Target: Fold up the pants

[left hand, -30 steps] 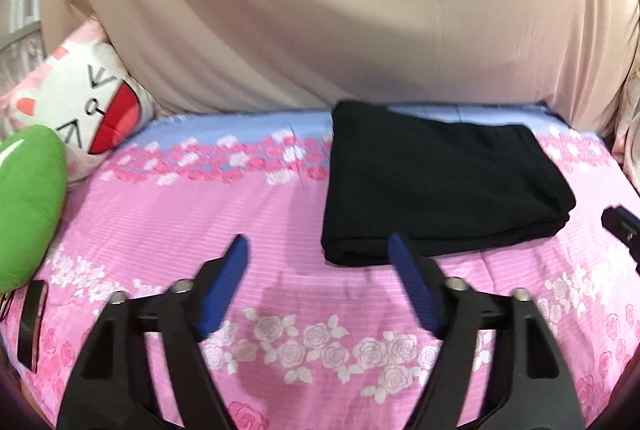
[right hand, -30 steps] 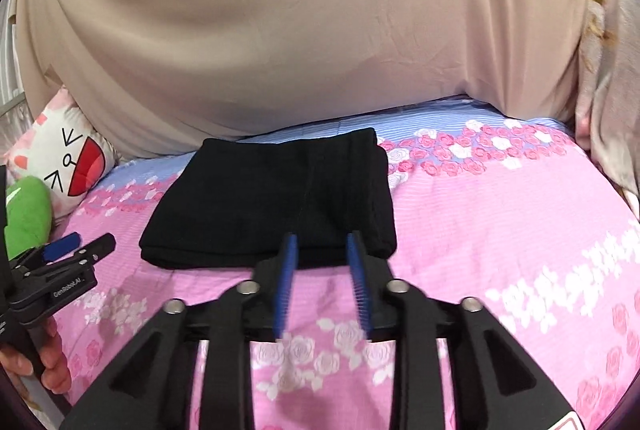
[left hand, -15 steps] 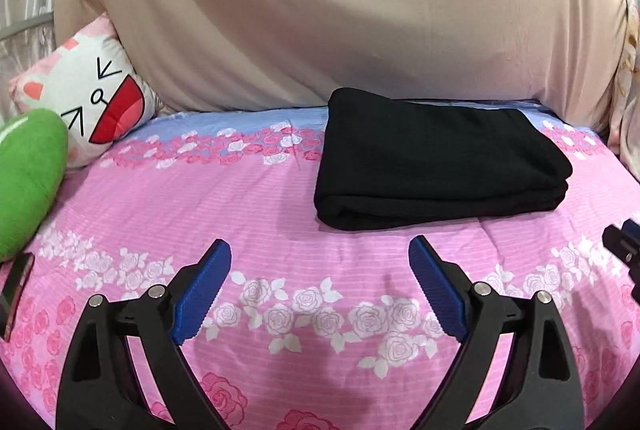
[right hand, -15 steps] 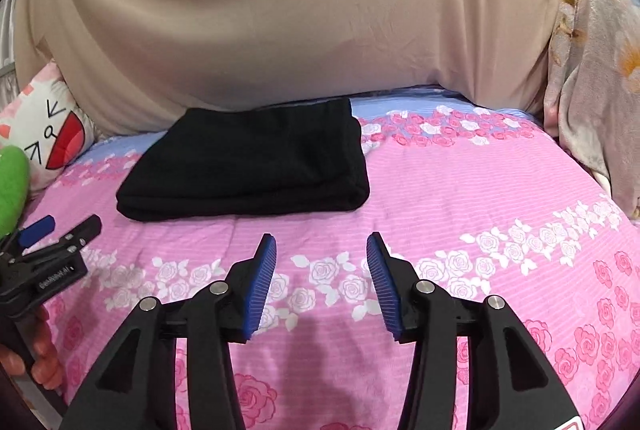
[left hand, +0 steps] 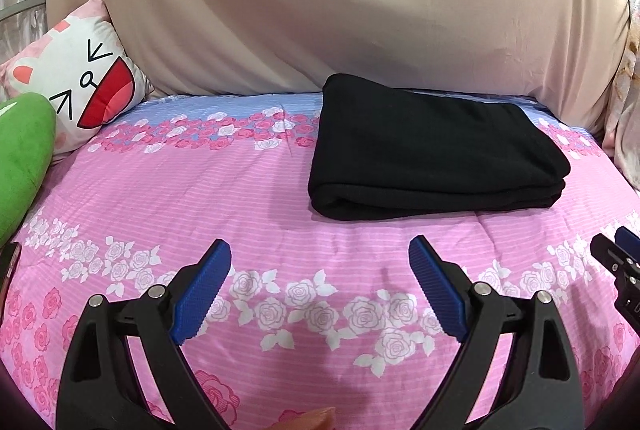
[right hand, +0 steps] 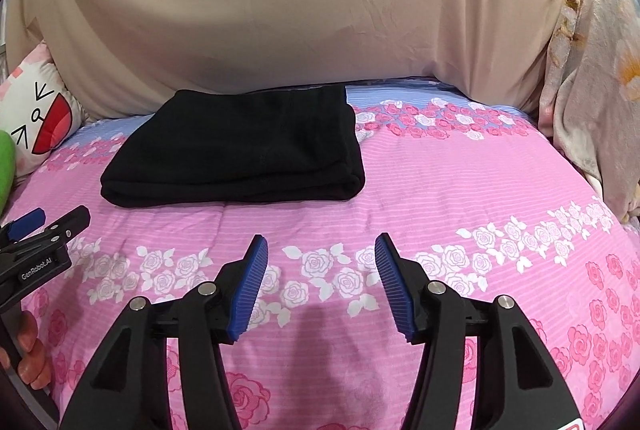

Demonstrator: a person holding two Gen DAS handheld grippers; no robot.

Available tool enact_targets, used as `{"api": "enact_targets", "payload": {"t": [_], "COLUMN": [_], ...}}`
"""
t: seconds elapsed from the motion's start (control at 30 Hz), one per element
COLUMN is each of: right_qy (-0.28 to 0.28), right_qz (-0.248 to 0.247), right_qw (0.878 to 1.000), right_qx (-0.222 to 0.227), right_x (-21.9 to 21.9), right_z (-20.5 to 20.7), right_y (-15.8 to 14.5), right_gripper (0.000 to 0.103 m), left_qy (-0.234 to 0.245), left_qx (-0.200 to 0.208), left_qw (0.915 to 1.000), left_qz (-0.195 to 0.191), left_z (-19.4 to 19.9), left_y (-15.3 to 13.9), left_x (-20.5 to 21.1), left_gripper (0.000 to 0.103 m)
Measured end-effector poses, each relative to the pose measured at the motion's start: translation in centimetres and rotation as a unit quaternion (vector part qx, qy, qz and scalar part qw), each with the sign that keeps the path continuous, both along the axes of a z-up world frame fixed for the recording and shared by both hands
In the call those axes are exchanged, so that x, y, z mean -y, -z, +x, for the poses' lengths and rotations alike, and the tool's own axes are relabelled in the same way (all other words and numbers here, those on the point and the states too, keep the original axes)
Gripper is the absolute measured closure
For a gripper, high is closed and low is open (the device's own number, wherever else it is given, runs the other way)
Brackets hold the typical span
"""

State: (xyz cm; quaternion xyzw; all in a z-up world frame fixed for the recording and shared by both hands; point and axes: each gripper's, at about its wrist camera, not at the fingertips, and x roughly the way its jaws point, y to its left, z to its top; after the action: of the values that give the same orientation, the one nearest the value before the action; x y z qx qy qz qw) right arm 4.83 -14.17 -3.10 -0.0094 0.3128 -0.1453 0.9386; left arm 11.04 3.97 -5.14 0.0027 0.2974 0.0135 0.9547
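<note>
The black pants (left hand: 432,154) lie folded into a flat rectangle on the pink floral bed sheet (left hand: 200,198); they also show in the right wrist view (right hand: 240,154). My left gripper (left hand: 320,262) is open and empty, held back from the pants' near edge. My right gripper (right hand: 320,254) is open and empty, also short of the pants. The right gripper's tip shows at the right edge of the left wrist view (left hand: 616,254). The left gripper shows at the left edge of the right wrist view (right hand: 44,234).
A beige cover (left hand: 340,2) rises behind the pants. A cat-face pillow (left hand: 80,86) and a green plush (left hand: 20,158) lie at the left. A floral blanket (right hand: 592,78) hangs at the right.
Both grippers have pulled back from the pants and opened wider. The right gripper went from nearly closed at the pants' edge to open and clear of them.
</note>
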Motion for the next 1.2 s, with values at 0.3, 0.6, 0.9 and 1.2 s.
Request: {"api": "enact_targets", "payload": {"t": [0.3, 0.6, 0.9, 1.2], "right_qy": [-0.002, -0.004, -0.004, -0.004], "right_qz": [-0.008, -0.01, -0.01, -0.011], "right_qw": [1.0, 1.0, 1.0, 1.0], "right_qx": [-0.003, -0.003, -0.004, -0.004], "right_x": [-0.13, 0.0, 0.0, 0.01], "right_z": [0.03, 0.09, 0.09, 0.08], "right_y": [0.11, 0.18, 0.19, 0.22], "right_gripper": [0.047, 0.047, 0.047, 0.047], "left_qy": [0.002, 0.002, 0.004, 0.004], "left_qx": [0.006, 0.006, 0.006, 0.007], "left_qw": [1.0, 1.0, 1.0, 0.9999], "left_qz": [0.006, 0.006, 0.006, 0.008], "left_z": [-0.16, -0.11, -0.07, -0.23], "left_y": [-0.06, -0.05, -0.07, 0.05], "left_x": [0.3, 0.51, 0.52, 0.85], "left_gripper": [0.015, 0.015, 0.015, 0.015]}}
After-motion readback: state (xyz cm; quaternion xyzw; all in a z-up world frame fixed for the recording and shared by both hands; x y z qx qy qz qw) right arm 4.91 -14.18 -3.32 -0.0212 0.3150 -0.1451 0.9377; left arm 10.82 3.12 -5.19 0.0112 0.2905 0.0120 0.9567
